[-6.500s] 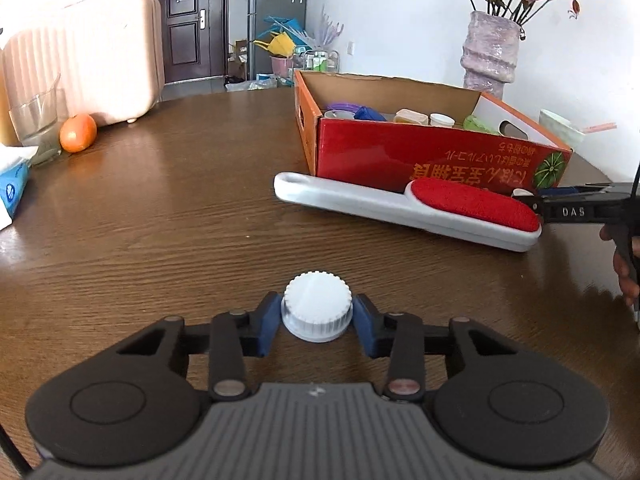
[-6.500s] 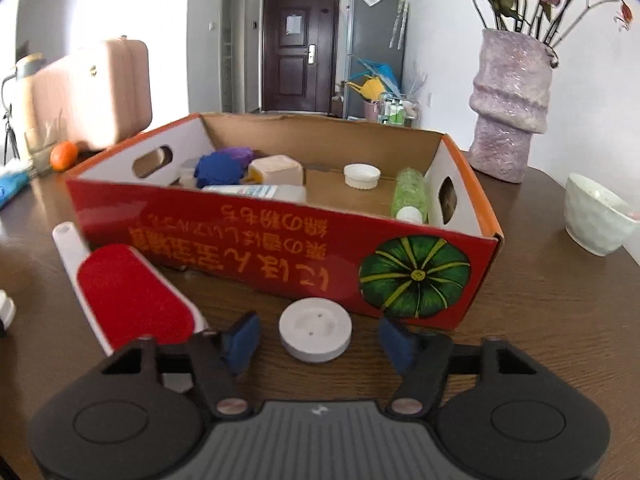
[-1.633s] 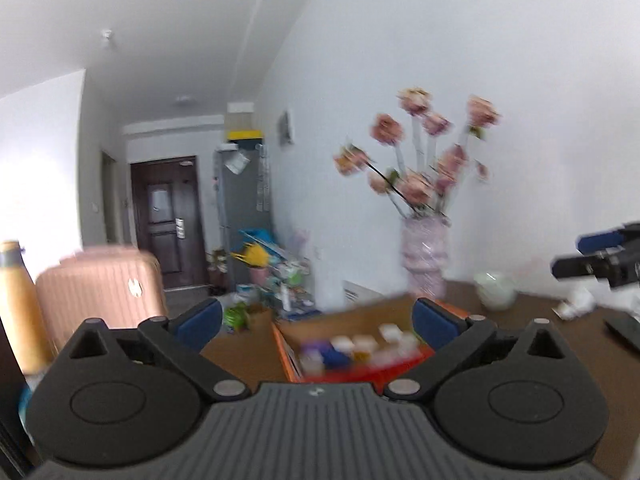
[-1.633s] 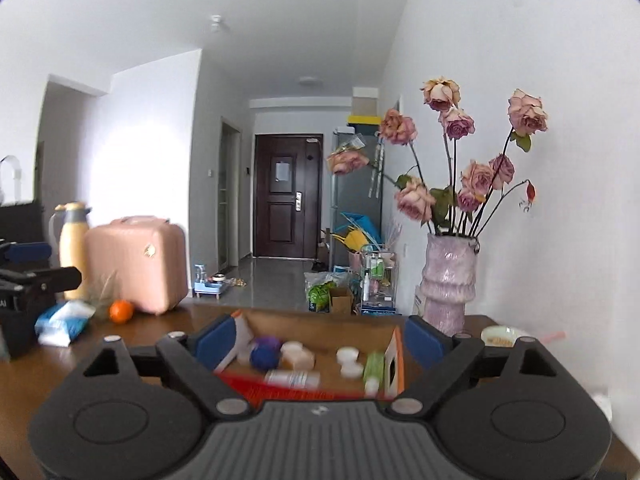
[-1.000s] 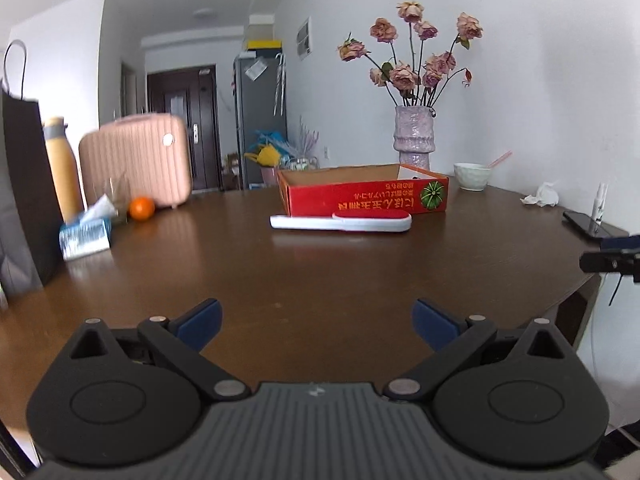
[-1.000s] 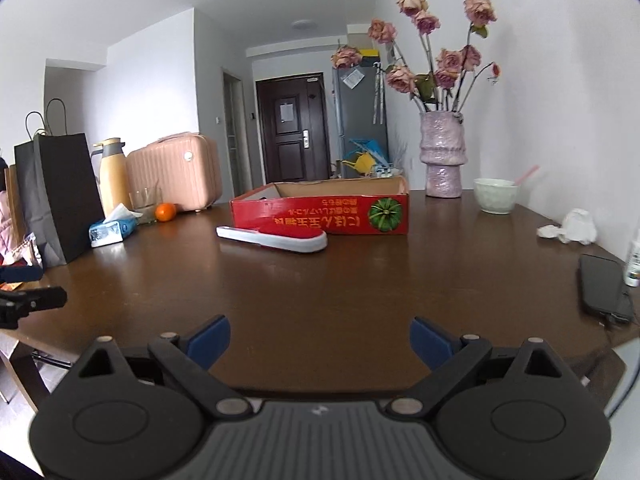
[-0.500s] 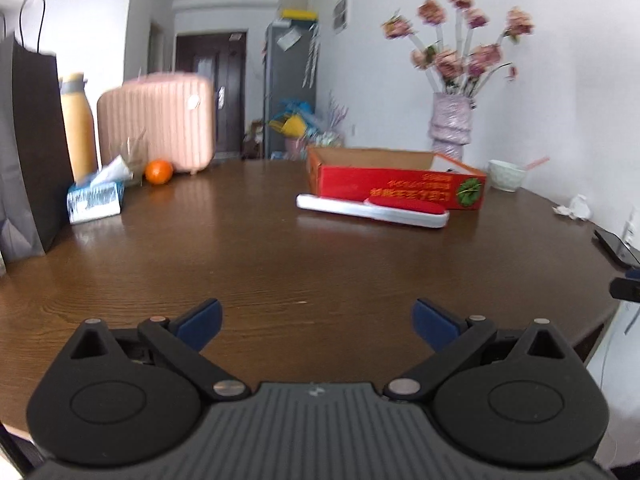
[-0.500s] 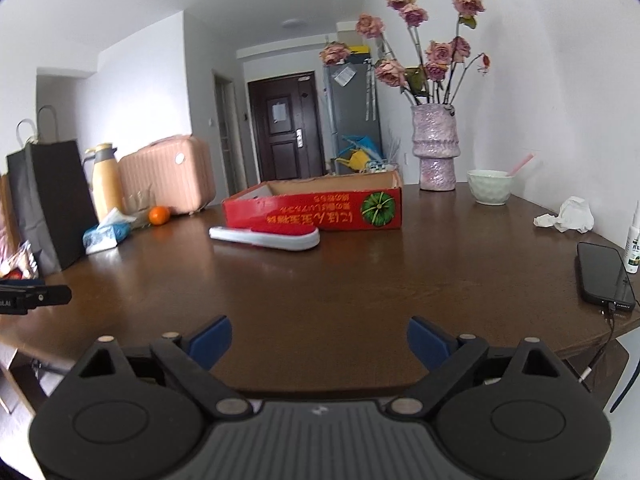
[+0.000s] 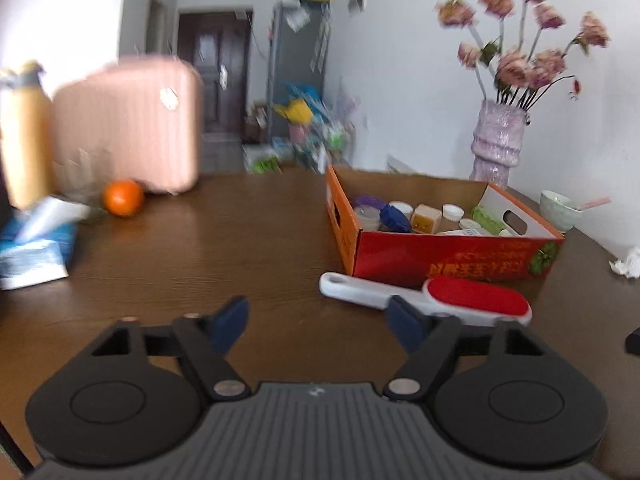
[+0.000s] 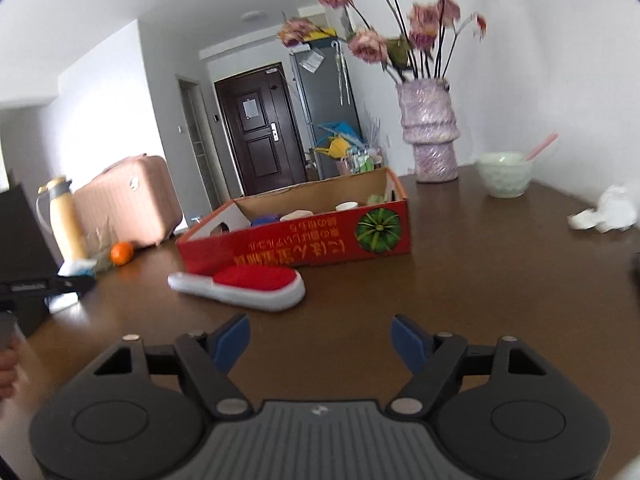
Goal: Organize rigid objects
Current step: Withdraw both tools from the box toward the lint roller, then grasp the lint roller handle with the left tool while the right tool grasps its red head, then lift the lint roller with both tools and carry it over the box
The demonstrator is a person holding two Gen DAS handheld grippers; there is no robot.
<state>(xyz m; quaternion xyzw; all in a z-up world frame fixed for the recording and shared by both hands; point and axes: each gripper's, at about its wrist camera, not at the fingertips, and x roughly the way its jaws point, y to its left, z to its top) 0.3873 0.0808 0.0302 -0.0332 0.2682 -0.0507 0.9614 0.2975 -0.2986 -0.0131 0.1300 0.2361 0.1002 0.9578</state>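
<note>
Lint brush (image 9: 432, 294), white-handled with a red pad, is the one loose item on the table (image 9: 240, 240), lying just before the red cardboard box (image 9: 452, 262) at one o'clock from your left tongs (image 9: 320, 322) and eleven o'clock from your right tongs (image 10: 320, 340). Both tongs hang spread wide and empty, low over the wood. A second ago you held them well back at the table's edge; now you have closed in on the box. The two white caps you were grasping seconds earlier are off the tabletop, and small jars and caps (image 9: 420, 214) sit inside the box. Your sorting looks nearly done, with the brush likely next.
</note>
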